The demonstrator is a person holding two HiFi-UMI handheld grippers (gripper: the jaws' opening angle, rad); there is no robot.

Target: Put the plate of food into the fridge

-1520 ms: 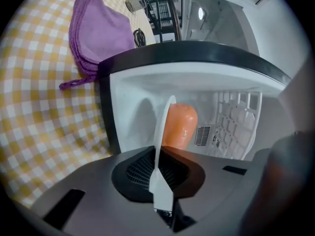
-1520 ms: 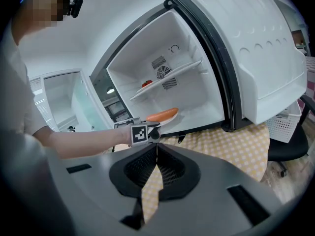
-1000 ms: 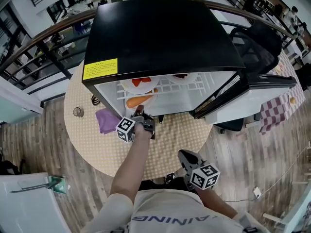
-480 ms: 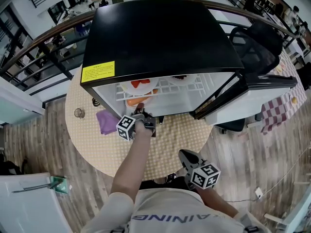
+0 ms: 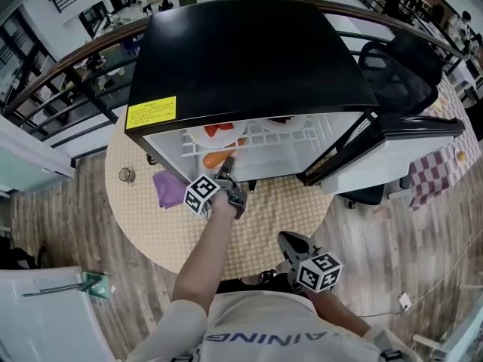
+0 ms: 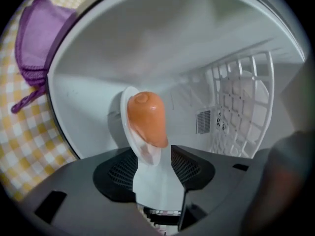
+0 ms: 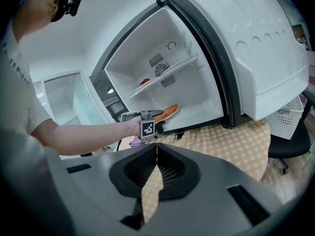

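Note:
The black mini fridge (image 5: 256, 59) stands open on the round table. A white plate (image 6: 127, 122) with an orange piece of food (image 6: 146, 119) rests on the fridge's lower floor, seen edge-on in the left gripper view. My left gripper (image 6: 153, 159) is at the fridge's mouth; its jaws have just been opening. The plate's near rim sits between them, with a gap on the right side. In the head view the left gripper (image 5: 226, 173) is just below the orange food (image 5: 215, 159). My right gripper (image 7: 156, 156) hangs back near the table's front edge, shut and empty.
The fridge door (image 5: 392, 157) swings out to the right. A wire shelf (image 6: 241, 107) above holds another plate with red food (image 5: 219, 130). A purple cloth (image 5: 167, 189) lies on the checked table left of the fridge. An office chair (image 5: 392, 74) stands behind the door.
My left gripper has rolled and shifted a little toward the fridge, and its jaws have spread apart from the plate's rim. The right gripper has kept still.

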